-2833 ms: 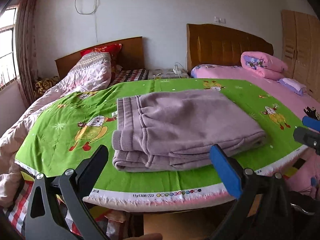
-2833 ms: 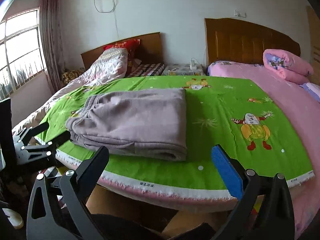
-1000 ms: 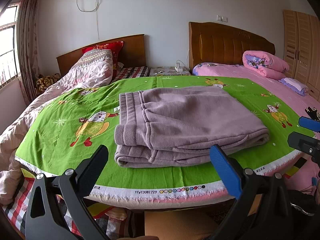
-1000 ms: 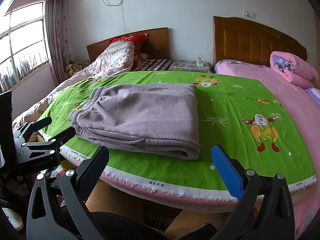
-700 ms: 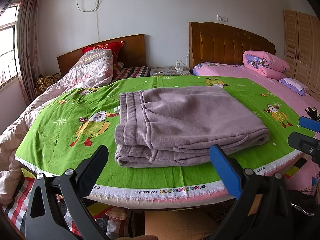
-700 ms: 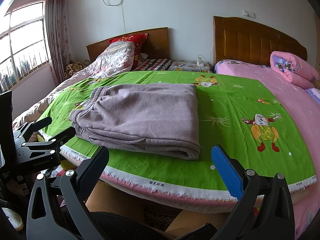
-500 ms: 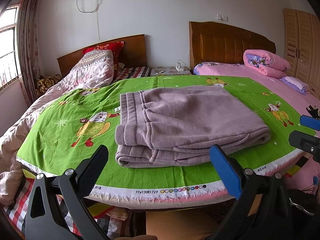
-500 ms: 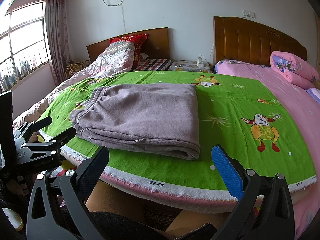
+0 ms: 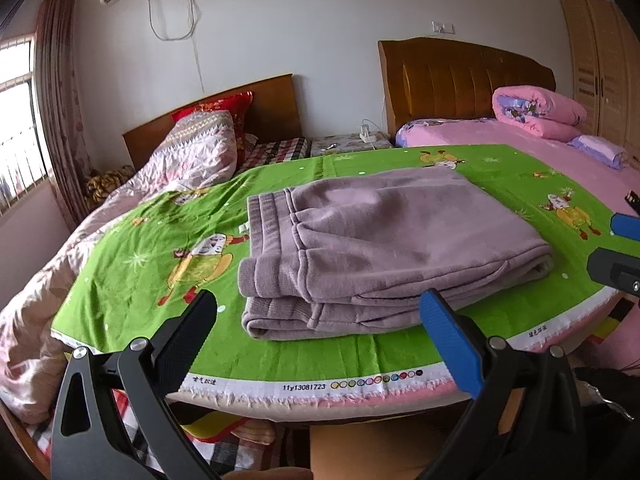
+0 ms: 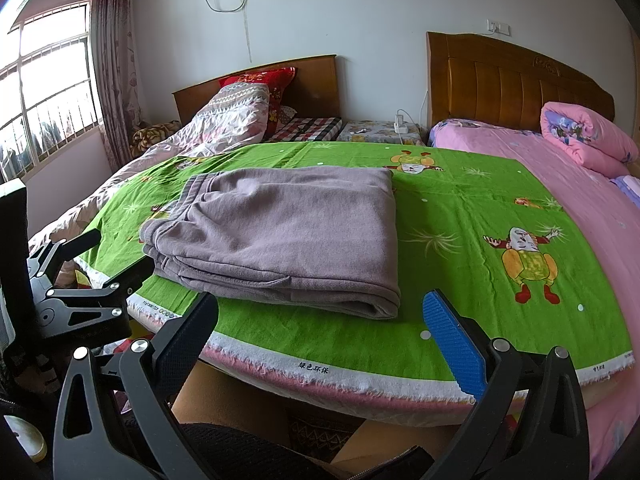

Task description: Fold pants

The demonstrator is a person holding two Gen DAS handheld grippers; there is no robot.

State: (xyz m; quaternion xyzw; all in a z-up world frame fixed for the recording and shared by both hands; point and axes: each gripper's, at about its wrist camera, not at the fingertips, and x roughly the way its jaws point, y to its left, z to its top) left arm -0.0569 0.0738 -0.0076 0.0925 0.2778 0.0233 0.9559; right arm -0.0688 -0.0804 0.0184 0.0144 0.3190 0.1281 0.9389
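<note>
Mauve fleece pants (image 9: 384, 252) (image 10: 280, 232) lie folded in a thick rectangular stack on a green cartoon-print sheet (image 9: 132, 256) (image 10: 480, 208), waistband to the left. My left gripper (image 9: 320, 320) hangs open over the sheet's front edge, just short of the stack, holding nothing. My right gripper (image 10: 320, 320) is open too, in front of the stack's near right corner, empty. Each gripper shows in the other's view: the right one (image 9: 616, 252) at the right edge, the left one (image 10: 88, 264) at the left.
The green sheet ends in a white printed hem (image 9: 312, 388) (image 10: 320, 368) close in front. A crumpled pale quilt (image 9: 192, 160) lies on the left bed; a pink bed (image 10: 580, 200) with a rolled pink quilt (image 10: 580, 136) is to the right. A nightstand (image 10: 380, 132) stands between the headboards.
Almost nothing has changed. Both grippers stay open and back from the folded pants; the views have only drifted slightly since 2.8 s ago.
</note>
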